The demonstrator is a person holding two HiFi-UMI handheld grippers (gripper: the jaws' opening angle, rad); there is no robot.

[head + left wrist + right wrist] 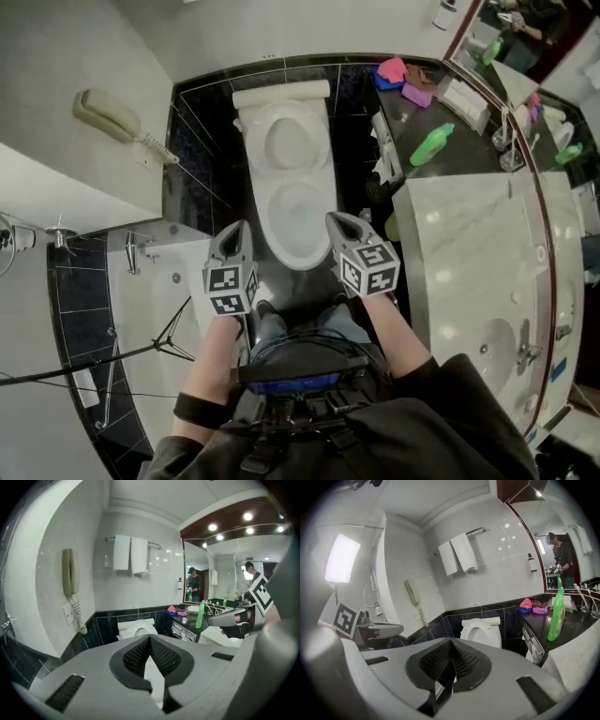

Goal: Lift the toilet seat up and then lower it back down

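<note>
Left hand-held gripper (238, 227) and right hand-held gripper (337, 219): jaws pressed together, empty, touching nothing, flanking the toilet bowl (274, 230); toilet seat (286, 142) apparently raised upright.

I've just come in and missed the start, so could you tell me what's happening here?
A person stands facing the toilet, holding the left gripper and right gripper out toward it. Both grippers are shut and empty, touching nothing. The toilet seat appears raised against the tank.
</note>
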